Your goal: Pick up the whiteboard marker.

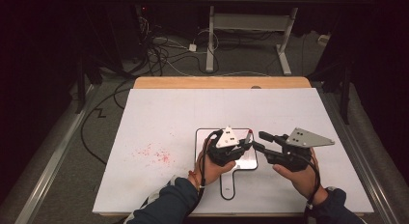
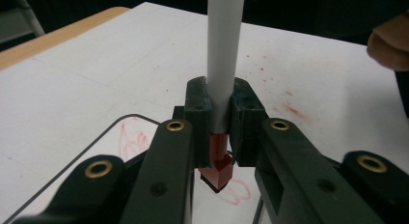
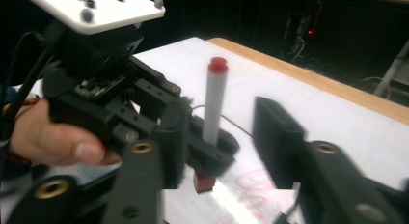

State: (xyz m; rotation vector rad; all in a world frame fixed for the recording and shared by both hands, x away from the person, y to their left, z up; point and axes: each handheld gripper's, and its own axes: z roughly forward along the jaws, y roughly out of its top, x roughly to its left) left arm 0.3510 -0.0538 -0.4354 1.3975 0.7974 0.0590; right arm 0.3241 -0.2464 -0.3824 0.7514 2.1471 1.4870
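The left gripper (image 1: pixel 247 142) sits at the centre of the high view, over a small whiteboard (image 1: pixel 204 135) with a black border and a handle tab that points toward the bottom edge of the frame. Its fingers (image 2: pixel 198 101) are closed on a marker (image 2: pixel 223 55) with a white barrel. In the left gripper view the marker stands upright at frame centre, clamped between the two pads, with its red tip section below them and directly over red scribbles (image 2: pixel 137 137) on the board.

The right gripper (image 1: pixel 258 141) is held just right of centre in the high view, above the worktop (image 1: pixel 159 113), with its fingers pointing left toward the marker. In the right gripper view its fingers (image 3: pixel 277 142) stand wide apart, grasping nothing; the marker, red cap end uppermost, appears between them farther off.

Red specks (image 1: pixel 153 154) mark the white worktop surface at centre left of the high view. Cables (image 1: pixel 159 50) lie on the floor in the upper part of that frame.
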